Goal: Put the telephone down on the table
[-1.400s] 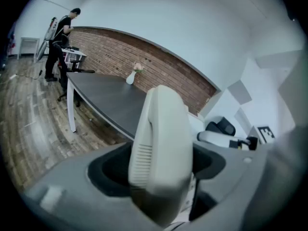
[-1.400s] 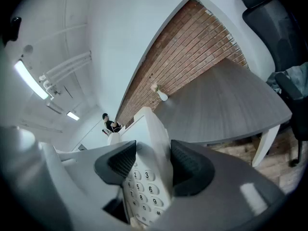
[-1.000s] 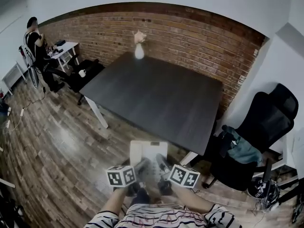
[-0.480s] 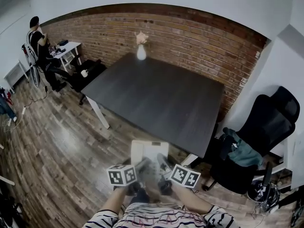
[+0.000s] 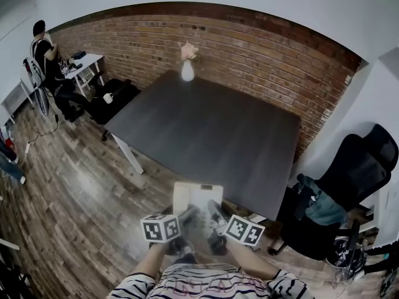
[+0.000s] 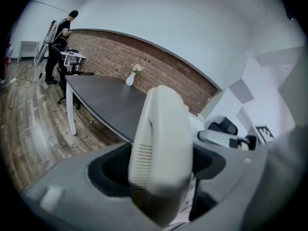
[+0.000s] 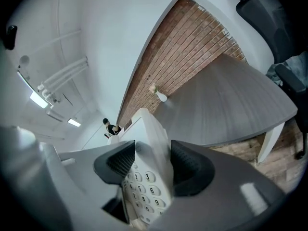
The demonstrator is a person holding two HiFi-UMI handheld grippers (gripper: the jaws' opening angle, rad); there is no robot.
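Note:
I hold a cream-white desk telephone (image 5: 197,198) between both grippers, in the air just short of the near edge of the dark table (image 5: 206,129). My left gripper (image 5: 186,215) is shut on its handset side (image 6: 161,148), which fills the space between the jaws. On the keypad side (image 7: 144,186) my right gripper (image 5: 214,213) is shut, with both pads against the body. The phone sits over the wooden floor, its far end near the table's near corner.
A white vase with a pink flower (image 5: 187,67) stands at the table's far edge by the brick wall. A black office chair with clothes (image 5: 340,192) is at the right. A person (image 5: 47,61) sits at a small white desk at the far left.
Both grippers and the phone have moved forward toward the table; its near edge now lies closer to the phone. The grips look the same.

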